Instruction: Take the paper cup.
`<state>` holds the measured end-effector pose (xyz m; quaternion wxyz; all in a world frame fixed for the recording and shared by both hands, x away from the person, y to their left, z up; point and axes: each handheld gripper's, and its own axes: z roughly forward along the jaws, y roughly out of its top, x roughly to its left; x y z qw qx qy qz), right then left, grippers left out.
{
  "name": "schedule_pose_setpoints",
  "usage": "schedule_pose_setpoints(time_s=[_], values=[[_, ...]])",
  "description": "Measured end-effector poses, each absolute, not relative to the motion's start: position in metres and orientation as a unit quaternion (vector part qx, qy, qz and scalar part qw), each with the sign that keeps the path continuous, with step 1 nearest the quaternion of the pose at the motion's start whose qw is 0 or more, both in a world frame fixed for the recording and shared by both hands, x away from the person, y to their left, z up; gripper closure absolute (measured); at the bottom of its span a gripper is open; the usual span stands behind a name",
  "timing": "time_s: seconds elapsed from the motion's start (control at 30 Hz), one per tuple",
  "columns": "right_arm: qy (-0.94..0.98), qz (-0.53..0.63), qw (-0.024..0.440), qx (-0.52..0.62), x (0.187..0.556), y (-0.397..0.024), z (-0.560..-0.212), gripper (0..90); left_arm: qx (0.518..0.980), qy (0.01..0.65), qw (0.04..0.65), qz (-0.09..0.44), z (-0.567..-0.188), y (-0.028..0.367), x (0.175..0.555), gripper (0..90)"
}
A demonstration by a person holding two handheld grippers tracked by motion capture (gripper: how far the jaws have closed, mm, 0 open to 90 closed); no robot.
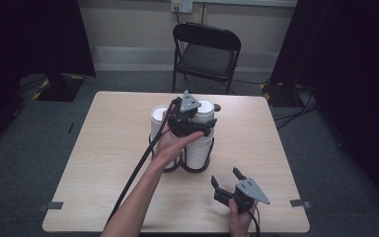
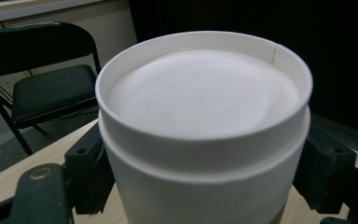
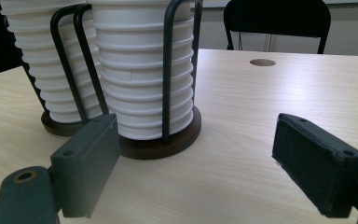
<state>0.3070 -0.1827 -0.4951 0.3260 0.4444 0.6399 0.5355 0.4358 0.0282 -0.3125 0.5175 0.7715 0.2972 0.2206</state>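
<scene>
Pale wood is running under everything here, and nearest the person the right gripper (image 1: 228, 183) is sitting low by the table's (image 1: 103, 197) near edge, its jaws standing wide apart with nothing between them. In its own view those two black jaws are framing bare tabletop, and beyond them the two stacks of white paper cups are standing upright in dark wire holders on round brown bases (image 3: 161, 144).

Farther in, at the middle of the table, the left gripper (image 1: 205, 129) is reaching across from the left, its jaws closed on the top cup (image 2: 204, 100) of the right-hand stack (image 1: 199, 148). The left gripper view is showing the pads (image 2: 87, 175) pressing the cup's wall on both sides, just under the upturned bottom rim.

The relation that matters: the stack's long axis is standing vertical, and the wire posts (image 3: 168, 70) are rising beside it, so the cup probably has to come straight up, not sideways. The left hand is already on it; the right one is lying well apart, toward the near right corner.

The high view is giving the layout, with the second stack (image 1: 159, 129) just beside the first. The right gripper view is showing the ribbed nesting of the cups and the posts. The left gripper view alone is showing the contact.

Behind the table a black folding chair (image 1: 206, 53) is standing against the wall.
</scene>
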Motion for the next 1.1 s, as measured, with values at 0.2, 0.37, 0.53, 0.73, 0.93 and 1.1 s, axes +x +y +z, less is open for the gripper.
schedule_pose_setpoints(time_s=[0.2, 0.37, 0.53, 0.73, 0.93, 1.1], values=[[0.641, 0.535, 0.325, 0.444, 0.307, -0.183, -0.495, 14.2, 0.751, 0.304, 0.539, 0.232, -0.306, 0.031, 0.431, 19.9], [0.646, 0.529, 0.329, 0.441, 0.307, -0.181, -0.495, 14.1, 0.739, 0.309, 0.551, 0.234, -0.303, 0.032, 0.427, 20.0], [0.645, 0.530, 0.328, 0.442, 0.308, -0.181, -0.495, 14.0, 0.732, 0.302, 0.563, 0.237, -0.300, 0.035, 0.425, 20.0], [0.643, 0.532, 0.326, 0.444, 0.308, -0.182, -0.495, 14.0, 0.724, 0.300, 0.574, 0.238, -0.296, 0.037, 0.422, 20.0], [0.642, 0.534, 0.323, 0.445, 0.308, -0.183, -0.495, 14.0, 0.713, 0.299, 0.590, 0.232, -0.291, 0.042, 0.420, 19.9], [0.643, 0.534, 0.322, 0.445, 0.308, -0.183, -0.495, 13.9, 0.710, 0.296, 0.595, 0.233, -0.289, 0.044, 0.417, 19.9]])
